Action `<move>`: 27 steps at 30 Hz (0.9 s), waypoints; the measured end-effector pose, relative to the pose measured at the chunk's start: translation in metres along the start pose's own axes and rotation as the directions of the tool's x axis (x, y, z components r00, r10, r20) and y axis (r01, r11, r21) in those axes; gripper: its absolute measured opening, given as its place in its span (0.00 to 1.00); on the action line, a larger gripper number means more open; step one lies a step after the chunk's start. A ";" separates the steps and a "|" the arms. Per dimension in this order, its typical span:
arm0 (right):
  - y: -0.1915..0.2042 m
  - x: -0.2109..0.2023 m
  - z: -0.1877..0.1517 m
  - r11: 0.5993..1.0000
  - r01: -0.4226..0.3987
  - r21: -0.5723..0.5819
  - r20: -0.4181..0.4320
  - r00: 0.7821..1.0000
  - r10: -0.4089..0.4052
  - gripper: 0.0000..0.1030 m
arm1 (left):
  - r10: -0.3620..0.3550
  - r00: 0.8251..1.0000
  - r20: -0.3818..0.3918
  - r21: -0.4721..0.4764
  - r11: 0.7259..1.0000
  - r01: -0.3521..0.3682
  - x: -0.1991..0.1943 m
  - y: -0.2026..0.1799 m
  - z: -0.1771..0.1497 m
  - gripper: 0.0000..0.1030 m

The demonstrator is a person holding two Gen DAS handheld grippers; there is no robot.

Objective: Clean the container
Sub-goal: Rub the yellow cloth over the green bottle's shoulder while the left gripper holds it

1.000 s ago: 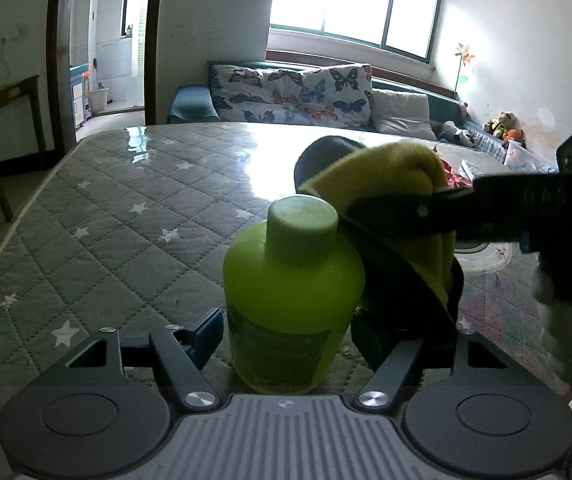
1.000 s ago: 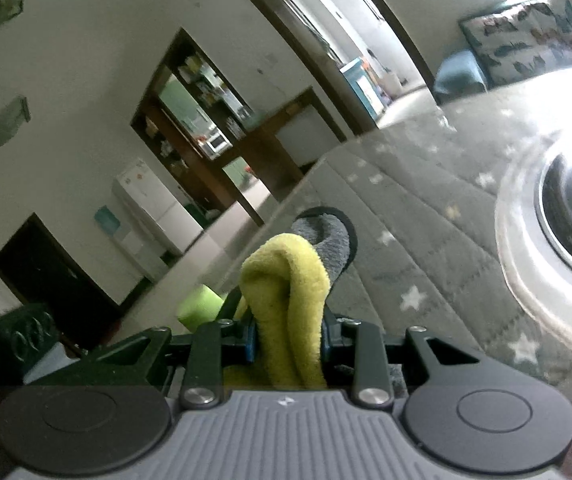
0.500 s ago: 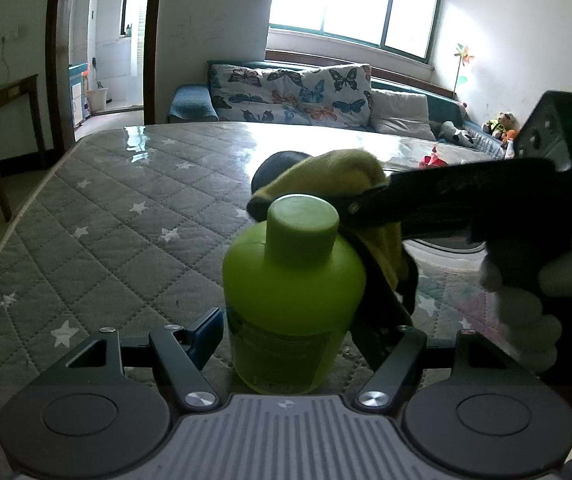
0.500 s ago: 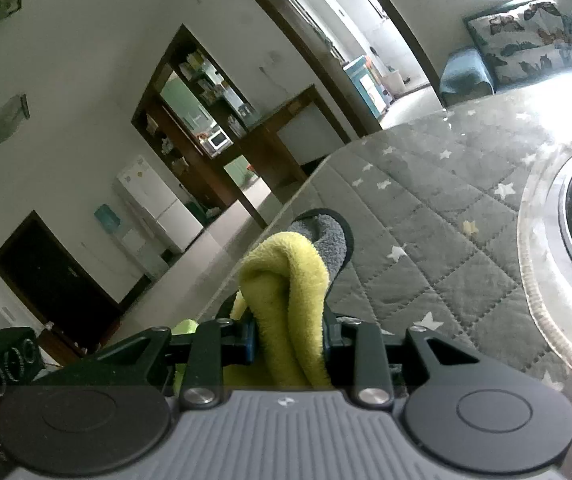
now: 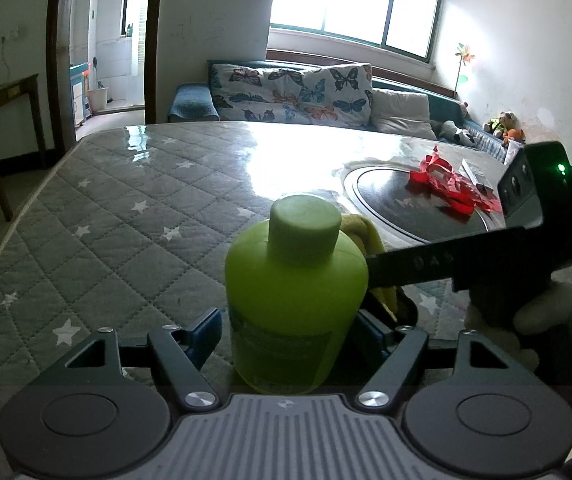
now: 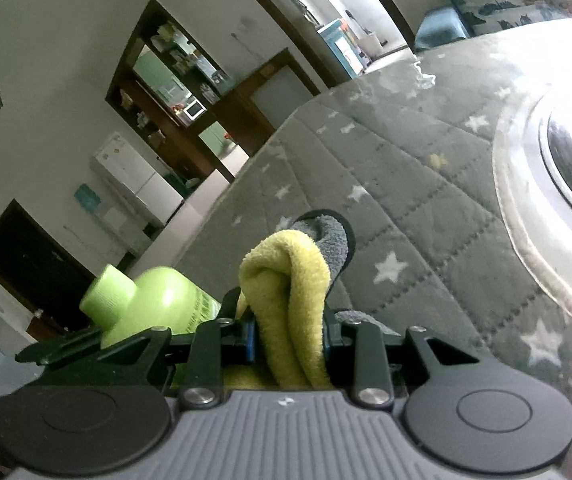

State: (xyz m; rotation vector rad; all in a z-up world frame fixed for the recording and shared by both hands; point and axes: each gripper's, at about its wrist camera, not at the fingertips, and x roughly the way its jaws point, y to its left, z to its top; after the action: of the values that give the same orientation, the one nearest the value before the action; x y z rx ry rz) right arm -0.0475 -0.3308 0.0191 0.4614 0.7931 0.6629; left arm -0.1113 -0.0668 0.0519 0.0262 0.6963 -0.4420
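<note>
Standing upright on a star-quilted grey table cover (image 5: 118, 216): a lime-green plastic bottle (image 5: 295, 304), cap (image 5: 303, 228) screwed on, contents hidden behind the opaque wall. Flanking the bottle's base close on both sides, the blue-padded fingers (image 5: 206, 330) of the left gripper (image 5: 289, 332), though actual contact too hard to judge from the left wrist view. Pressing in against the bottle's right shoulder, a folded yellow-green cloth (image 6: 289, 304) with a grey towelling backing (image 6: 331, 236), clamped tight in the narrowed right gripper (image 6: 287, 338). Gripping the right tool's handle, a white-gloved hand (image 5: 545, 320). Lying beyond the bottle on the table, a round dark glass turntable (image 5: 405, 208) carrying crumpled red wrapping (image 5: 445, 188). Lining the far wall under a bright window, a sofa with butterfly-print cushions (image 5: 289, 92). Showing blurred in the right wrist view, the bottle's label, unreadable.
</note>
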 end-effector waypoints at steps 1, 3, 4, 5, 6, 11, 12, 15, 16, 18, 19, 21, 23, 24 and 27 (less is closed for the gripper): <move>-0.001 -0.001 -0.002 1.000 0.003 -0.003 -0.003 1.000 -0.003 0.28 | 0.001 1.000 0.000 0.000 1.000 -0.001 0.000 0.001 0.000 0.73; -0.002 -0.004 -0.007 1.000 0.010 -0.006 -0.006 1.000 -0.010 0.28 | 0.001 1.000 0.001 -0.001 1.000 -0.001 0.000 0.001 0.000 0.73; -0.002 -0.005 -0.009 1.000 0.012 -0.005 -0.007 1.000 -0.012 0.28 | 0.001 1.000 0.001 -0.002 1.000 -0.001 0.000 0.001 0.000 0.73; -0.003 -0.007 -0.012 1.000 0.013 -0.004 -0.008 1.000 -0.013 0.28 | 0.001 1.000 0.001 -0.003 1.000 -0.001 0.000 0.001 0.000 0.74; -0.002 -0.010 -0.014 1.000 0.011 -0.003 -0.008 1.000 -0.011 0.28 | 0.002 1.000 0.001 -0.003 1.000 -0.002 0.000 0.002 0.000 0.74; 0.000 -0.022 -0.025 1.000 0.002 0.003 -0.005 1.000 -0.002 0.27 | 0.005 1.000 0.003 -0.003 1.000 -0.005 -0.001 0.002 -0.001 0.73; 0.000 -0.024 -0.027 1.000 0.000 0.003 -0.004 1.000 0.000 0.27 | 0.005 1.000 0.003 -0.002 1.000 -0.005 -0.001 0.002 -0.001 0.73; 0.008 -0.031 -0.019 1.000 -0.018 -0.016 0.026 0.999 0.018 0.28 | 0.005 1.000 0.003 -0.003 1.000 -0.005 -0.001 0.004 -0.003 0.73; 0.011 -0.033 -0.017 0.999 -0.024 -0.023 0.036 0.999 0.024 0.28 | 0.006 1.000 0.004 -0.002 1.000 -0.006 -0.001 0.004 -0.003 0.73; 0.016 -0.037 -0.012 0.999 -0.035 -0.036 0.055 0.998 0.037 0.28 | 0.007 1.000 0.004 0.000 1.000 -0.007 -0.002 0.004 -0.003 0.73; 0.019 -0.039 -0.009 0.998 -0.041 -0.043 0.065 0.997 0.044 0.28 | 0.007 1.000 0.004 -0.001 1.000 -0.007 -0.001 0.004 -0.002 0.73; 0.024 -0.043 -0.004 0.997 -0.052 -0.057 0.085 0.995 0.057 0.28 | 0.007 1.000 0.003 0.000 1.000 -0.007 -0.001 0.004 -0.002 0.73; 0.029 -0.048 0.001 0.996 -0.063 -0.070 0.104 0.992 0.070 0.28 | 0.007 1.000 0.004 0.001 1.000 -0.007 -0.001 0.004 -0.002 0.73; 0.032 -0.050 0.004 0.995 -0.068 -0.078 0.113 0.991 0.077 0.28 | 0.007 1.000 0.004 0.000 1.000 -0.007 -0.001 0.004 -0.002 0.73; 0.037 -0.046 0.011 0.993 -0.067 -0.099 0.109 0.991 0.078 0.28 | 0.005 1.000 0.004 -0.003 1.000 -0.005 -0.001 0.005 -0.002 0.73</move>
State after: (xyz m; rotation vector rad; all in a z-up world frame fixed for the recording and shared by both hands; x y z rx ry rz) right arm -0.0766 -0.3378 0.0710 0.4385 0.6381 0.7325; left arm -0.1114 -0.0612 0.0507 0.0247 0.6928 -0.4360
